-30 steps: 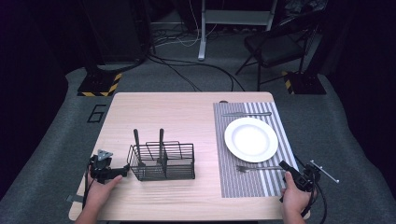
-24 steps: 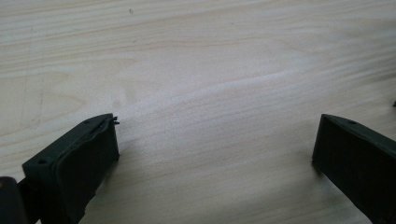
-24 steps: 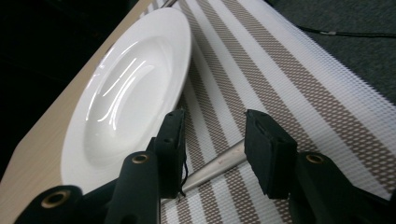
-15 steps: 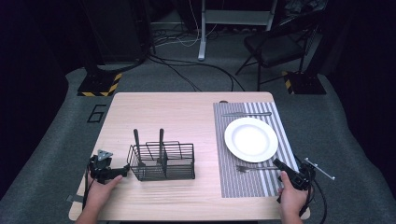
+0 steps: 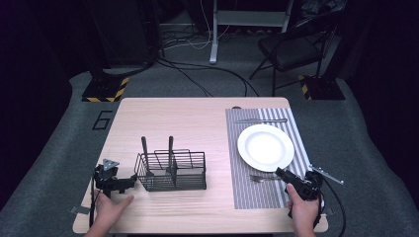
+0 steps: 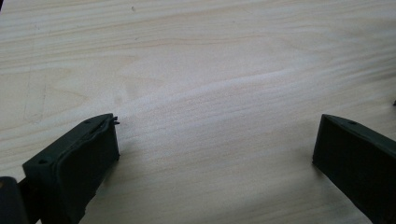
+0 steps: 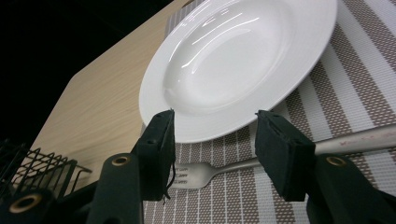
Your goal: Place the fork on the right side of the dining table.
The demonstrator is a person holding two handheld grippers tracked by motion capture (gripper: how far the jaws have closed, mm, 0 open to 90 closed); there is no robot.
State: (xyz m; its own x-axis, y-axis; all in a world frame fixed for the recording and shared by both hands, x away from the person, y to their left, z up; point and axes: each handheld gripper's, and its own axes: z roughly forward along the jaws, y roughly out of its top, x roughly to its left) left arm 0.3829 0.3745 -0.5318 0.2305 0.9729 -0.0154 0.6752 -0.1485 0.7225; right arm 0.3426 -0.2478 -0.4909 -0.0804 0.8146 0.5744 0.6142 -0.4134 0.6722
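Hovering just above the striped placemat (image 5: 247,148), the right gripper (image 7: 212,140) has its jaws parted with nothing pressed between the pads; they have just been opening. In the right gripper view a fork (image 7: 261,161) lies flat on the mat right behind the jaws, crossing the gap between them from 3 o'clock toward 9 o'clock. It is plain matte metal, with a slim straight handle that widens toward the tines; the tines end behind the left jaw. In the high view the fork (image 5: 261,177) sits on the mat at about 6 o'clock of the white plate (image 5: 266,147), just off its rim, with the right gripper (image 5: 282,174) at its 3 o'clock end. The plate is a glossy, shallow soup plate with a broad rim. A knife (image 5: 261,120) lies on the mat at the plate's 12 o'clock.

At 9 o'clock on the wooden table (image 5: 197,118), the left gripper (image 5: 129,180) rests low beside a black wire caddy (image 5: 171,170). In the left gripper view its jaws stand wide apart over bare wood (image 6: 210,70).
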